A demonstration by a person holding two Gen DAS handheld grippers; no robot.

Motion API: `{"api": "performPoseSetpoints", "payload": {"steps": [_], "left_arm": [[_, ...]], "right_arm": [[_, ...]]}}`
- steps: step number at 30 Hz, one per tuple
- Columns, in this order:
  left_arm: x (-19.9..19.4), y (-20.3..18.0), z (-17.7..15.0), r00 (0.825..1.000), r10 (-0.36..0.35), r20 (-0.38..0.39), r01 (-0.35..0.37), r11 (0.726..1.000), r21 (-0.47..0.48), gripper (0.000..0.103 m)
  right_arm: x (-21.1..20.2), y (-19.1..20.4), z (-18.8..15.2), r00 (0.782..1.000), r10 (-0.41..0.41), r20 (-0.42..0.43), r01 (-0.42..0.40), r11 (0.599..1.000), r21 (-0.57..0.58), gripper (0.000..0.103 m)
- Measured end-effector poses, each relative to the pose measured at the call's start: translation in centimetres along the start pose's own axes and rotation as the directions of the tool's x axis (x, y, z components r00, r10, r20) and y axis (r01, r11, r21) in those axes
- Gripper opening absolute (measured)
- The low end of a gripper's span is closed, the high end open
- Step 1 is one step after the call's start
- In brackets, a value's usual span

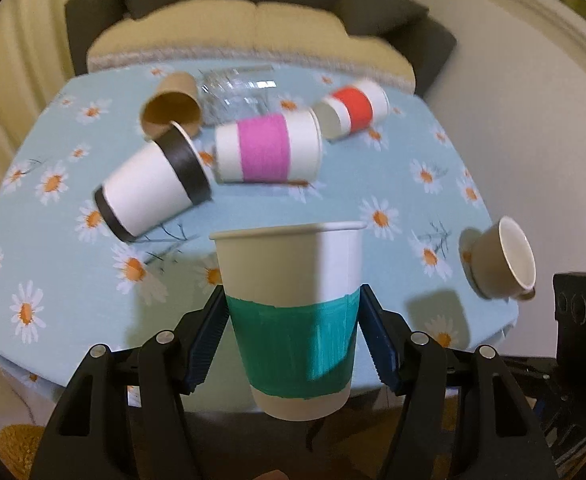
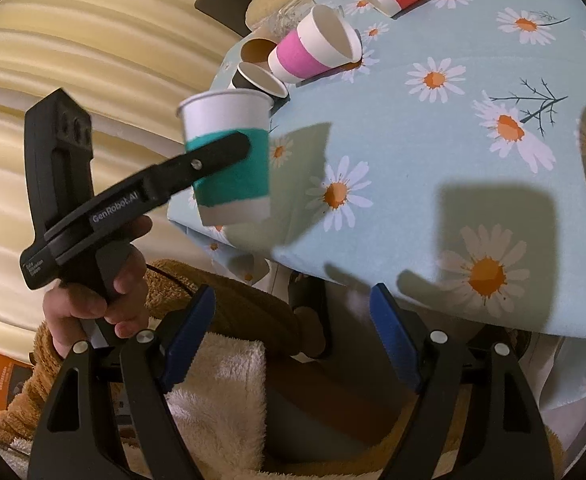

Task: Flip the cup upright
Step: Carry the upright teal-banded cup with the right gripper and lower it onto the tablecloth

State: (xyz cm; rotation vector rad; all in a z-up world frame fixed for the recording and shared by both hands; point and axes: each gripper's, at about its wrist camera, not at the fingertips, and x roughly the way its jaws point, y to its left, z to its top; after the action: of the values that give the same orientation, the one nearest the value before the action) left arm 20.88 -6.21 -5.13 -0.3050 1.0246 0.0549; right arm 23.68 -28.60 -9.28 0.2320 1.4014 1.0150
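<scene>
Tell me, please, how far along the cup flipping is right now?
Done: the green-banded cup is turned rim-up, clamped in the left gripper above the table edge. In hand: setting it down. Left: the pink-banded cup, black-banded cup, red-banded cup and brown cup lie sideways. The right gripper is open, empty.

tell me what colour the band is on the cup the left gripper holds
Teal green, on a white cup; clearest in the left wrist view.

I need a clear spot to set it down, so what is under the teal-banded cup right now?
The teal-banded cup hangs upright in the left gripper, off the tablecloth at its near edge. Below it show the cloth's overhang and the cup's shadow. The floor beneath is hidden.
</scene>
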Motion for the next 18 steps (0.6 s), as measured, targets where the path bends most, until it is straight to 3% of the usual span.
{"api": "performPoseSetpoints", "payload": {"steps": [5,9,13,18], "left_arm": [[-1.4,0.6,-0.8,0.991,0.021,0.132,-0.021,1.000,0.001,0.063],[-2.3,0.0,-1.6,0.968,0.053,0.246,-0.062,0.998,0.027,0.063],[-2.7,-0.9,-2.7,0.935,0.086,0.345,-0.106,0.993,0.042,0.063],[-3.4,-1.8,-4.2,0.858,0.092,0.505,-0.143,0.988,0.063,0.063]], "right_arm": [[-0.3,0.7,-0.3,1.000,-0.025,0.017,0.026,1.000,-0.013,0.079],[-0.6,0.6,-0.5,0.999,-0.036,0.033,0.037,0.999,-0.016,0.079],[-0.7,0.3,-0.7,0.998,-0.040,0.039,0.040,0.999,-0.010,0.079],[-0.9,-0.4,-0.8,0.998,-0.053,0.032,0.052,0.999,0.008,0.079]]}}
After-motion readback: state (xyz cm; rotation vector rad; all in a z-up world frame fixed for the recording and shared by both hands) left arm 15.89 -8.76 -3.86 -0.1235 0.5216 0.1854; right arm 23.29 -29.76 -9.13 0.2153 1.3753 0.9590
